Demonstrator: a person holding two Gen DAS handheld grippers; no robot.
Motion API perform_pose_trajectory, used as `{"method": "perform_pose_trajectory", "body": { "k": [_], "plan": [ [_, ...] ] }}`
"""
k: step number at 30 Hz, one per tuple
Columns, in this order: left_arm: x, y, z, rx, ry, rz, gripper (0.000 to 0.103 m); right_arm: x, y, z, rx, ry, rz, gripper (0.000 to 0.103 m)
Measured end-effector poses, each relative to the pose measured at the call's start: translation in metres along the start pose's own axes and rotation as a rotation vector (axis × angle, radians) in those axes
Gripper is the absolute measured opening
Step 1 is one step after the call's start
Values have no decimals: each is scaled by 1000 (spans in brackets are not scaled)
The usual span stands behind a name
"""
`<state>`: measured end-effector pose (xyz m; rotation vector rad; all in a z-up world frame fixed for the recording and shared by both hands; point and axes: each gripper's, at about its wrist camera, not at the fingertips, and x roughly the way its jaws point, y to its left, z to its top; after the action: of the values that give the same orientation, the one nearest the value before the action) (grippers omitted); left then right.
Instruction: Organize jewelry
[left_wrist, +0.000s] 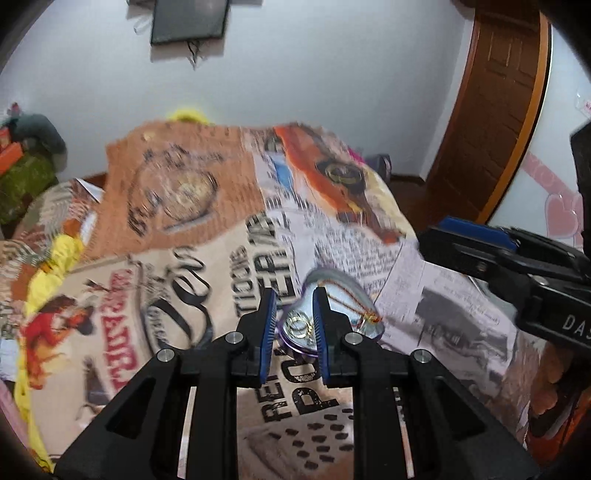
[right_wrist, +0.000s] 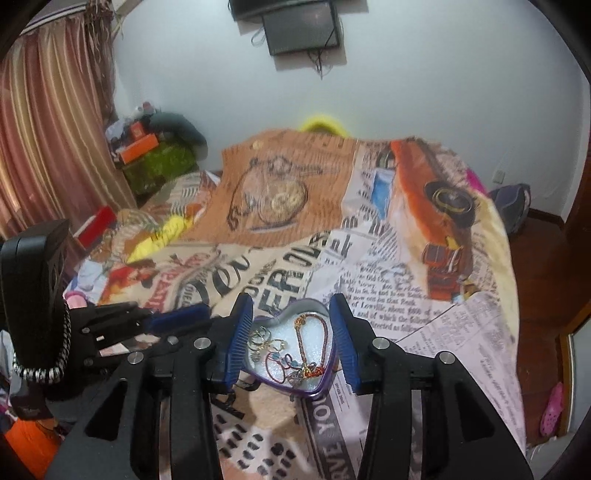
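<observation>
A heart-shaped tin (left_wrist: 332, 275) lies open on the newspaper-print blanket. It holds gold rings (left_wrist: 299, 325) and a red cord bracelet (left_wrist: 354, 299). My left gripper (left_wrist: 294, 291) hovers above the tin's near left side, its jaws a narrow gap apart with nothing pinched. In the right wrist view the tin (right_wrist: 321, 387) shows rings (right_wrist: 258, 341), the red cord bracelet (right_wrist: 312, 332) and a thin red hoop (right_wrist: 277, 369). My right gripper (right_wrist: 291, 297) stands open above it, the jaws straddling it without touching. Each gripper shows at the edge of the other's view.
The blanket (right_wrist: 406, 295) covers a bed, with a yellow cloth (left_wrist: 55, 266) bunched at its left. A wooden door (left_wrist: 491, 110) stands at the right and a curtain (right_wrist: 48, 147) at the left. Clutter (right_wrist: 155, 155) is piled in the far corner. A pink shoe (right_wrist: 552, 410) lies on the floor.
</observation>
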<state>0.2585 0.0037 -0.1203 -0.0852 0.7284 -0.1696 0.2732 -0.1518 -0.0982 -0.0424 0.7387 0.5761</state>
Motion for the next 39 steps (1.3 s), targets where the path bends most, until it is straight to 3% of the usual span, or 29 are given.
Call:
{"method": "perform_pose_trajectory", "body": {
  "k": [8,16,18,20,21,22,25,27,30,33,39],
  "plan": [
    [-113,-11,23,-1,-233,33,21,-87,22,11,-13,-171,-18,39],
    [-226,-45,11,71,-509,76,23,-195,64,5,-56,-430,-45,39],
    [-249,-51,2,77,-563,77,32,-221,76,-3,-70,-498,-66,39],
    [-265,-55,-9,74,-605,76,45,-240,86,-13,-82,-550,-88,40],
    [-273,-57,-16,72,-623,84,57,-246,91,-17,-85,-571,-100,43],
    [-276,-57,-20,69,-633,95,70,-252,94,-21,-87,-588,-109,47],
    [-285,-58,-37,50,-665,144,99,-262,105,-35,-85,-622,-125,71],
    [-286,-55,-46,38,-665,159,100,-258,106,-37,-73,-629,-152,90],
    [-283,-52,-49,35,-629,167,100,-256,111,-46,-52,-647,-227,102],
    [-285,-49,-54,16,-616,160,100,-253,115,-49,-49,-652,-277,103],
    [-293,-50,-65,1,-615,149,100,-262,125,-59,-87,-623,-284,103]
  ]
}}
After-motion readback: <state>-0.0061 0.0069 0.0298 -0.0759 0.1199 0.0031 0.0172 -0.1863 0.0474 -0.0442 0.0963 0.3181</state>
